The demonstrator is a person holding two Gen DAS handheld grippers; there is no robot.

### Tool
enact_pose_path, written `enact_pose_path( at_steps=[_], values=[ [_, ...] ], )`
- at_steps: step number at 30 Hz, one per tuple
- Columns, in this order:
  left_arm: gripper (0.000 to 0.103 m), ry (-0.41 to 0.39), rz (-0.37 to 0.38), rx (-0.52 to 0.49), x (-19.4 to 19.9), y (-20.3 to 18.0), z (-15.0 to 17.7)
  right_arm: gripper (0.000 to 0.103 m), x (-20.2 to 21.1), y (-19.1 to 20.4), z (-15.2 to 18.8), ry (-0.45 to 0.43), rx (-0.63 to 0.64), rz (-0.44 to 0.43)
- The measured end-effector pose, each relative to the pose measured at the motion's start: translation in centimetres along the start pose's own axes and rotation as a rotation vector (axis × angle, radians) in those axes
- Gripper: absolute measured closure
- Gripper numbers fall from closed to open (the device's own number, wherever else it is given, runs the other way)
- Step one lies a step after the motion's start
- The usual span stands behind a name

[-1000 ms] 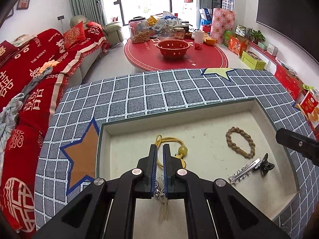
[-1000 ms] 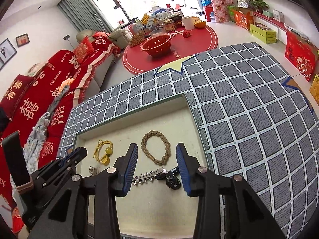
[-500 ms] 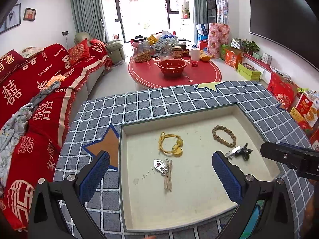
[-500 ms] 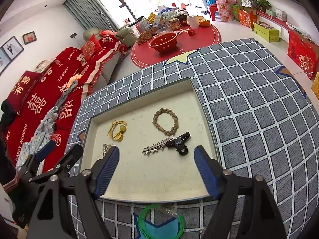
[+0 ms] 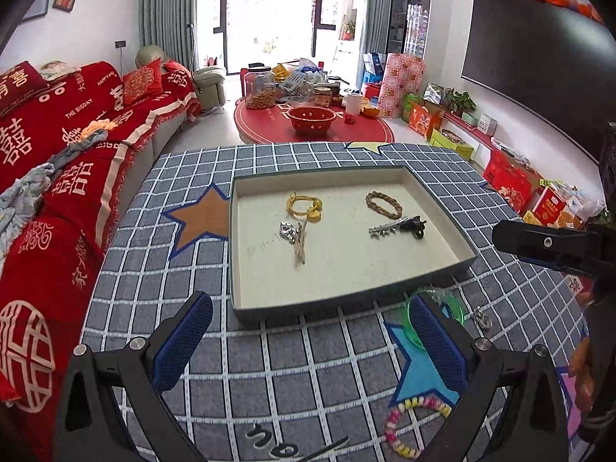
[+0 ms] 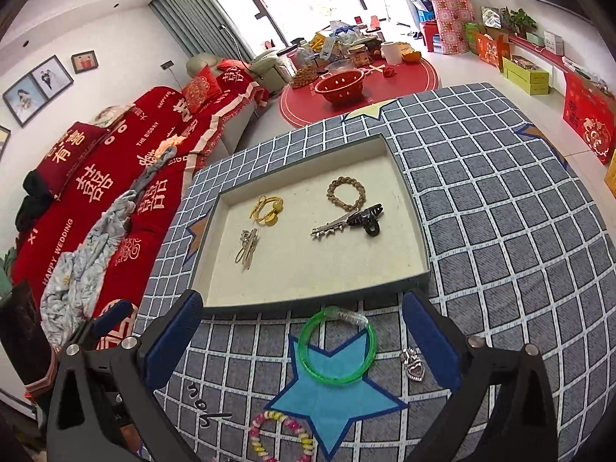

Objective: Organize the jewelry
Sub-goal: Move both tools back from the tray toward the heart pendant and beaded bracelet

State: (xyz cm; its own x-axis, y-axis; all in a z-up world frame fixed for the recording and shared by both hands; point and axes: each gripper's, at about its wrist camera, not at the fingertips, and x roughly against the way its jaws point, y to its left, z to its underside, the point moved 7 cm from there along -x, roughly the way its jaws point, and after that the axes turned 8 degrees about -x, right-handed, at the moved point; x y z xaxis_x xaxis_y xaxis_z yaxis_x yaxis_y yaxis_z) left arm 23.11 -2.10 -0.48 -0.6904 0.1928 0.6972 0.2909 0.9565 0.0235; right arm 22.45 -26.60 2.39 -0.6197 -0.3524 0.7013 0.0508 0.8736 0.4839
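Note:
A shallow tray (image 5: 442, 227) (image 6: 417, 231) on the checked table holds a yellow cord bracelet (image 5: 305, 206) (image 6: 266, 209), a braided brown bracelet (image 5: 383, 203) (image 6: 345, 195), a silver hair clip (image 5: 385, 228) (image 6: 333, 226), a black claw clip (image 5: 415, 226) (image 6: 367, 218) and a small silver-and-beige piece (image 5: 295, 235) (image 6: 248, 245). In front of the tray lie a green bangle (image 6: 337, 345) (image 5: 448, 308), a silver heart pendant (image 6: 412, 364) (image 5: 482, 317) and a pastel bead bracelet (image 6: 283, 441) (image 5: 414, 425). My left gripper (image 5: 308, 342) and right gripper (image 6: 300, 340) are both open, empty, held above the table's near side.
A red sofa (image 5: 57, 177) runs along the left of the table. A round red table (image 5: 313, 125) with a red bowl and jars stands beyond. Boxes line the right wall. The right gripper's body (image 5: 554, 246) shows at the right of the left wrist view.
My left gripper let go of the silver-and-beige piece in the tray and opened wide. Both grippers pulled back from the tray toward the near side of the table.

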Motion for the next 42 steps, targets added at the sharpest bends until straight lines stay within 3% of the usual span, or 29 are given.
enact_pose_path(
  at_steps=[13,23,30,42],
  values=[
    [0.000,0.051,-0.017,0.026,2.9,0.6,7.3,0.000,3.2,-1.3,5.0,-0.022,0.005,0.035],
    [0.000,0.134,0.011,-0.019,2.8,-1.4,11.1,0.000,3.2,-5.2,9.8,0.086,-0.037,0.103],
    [0.000,0.172,0.030,-0.050,1.6,-3.0,11.0,0.000,2.7,-8.2,11.2,0.109,-0.074,0.198],
    [0.000,0.228,0.011,-0.112,-1.6,-5.4,10.3,0.000,0.4,-9.5,9.2,0.122,0.020,0.310]
  ],
)
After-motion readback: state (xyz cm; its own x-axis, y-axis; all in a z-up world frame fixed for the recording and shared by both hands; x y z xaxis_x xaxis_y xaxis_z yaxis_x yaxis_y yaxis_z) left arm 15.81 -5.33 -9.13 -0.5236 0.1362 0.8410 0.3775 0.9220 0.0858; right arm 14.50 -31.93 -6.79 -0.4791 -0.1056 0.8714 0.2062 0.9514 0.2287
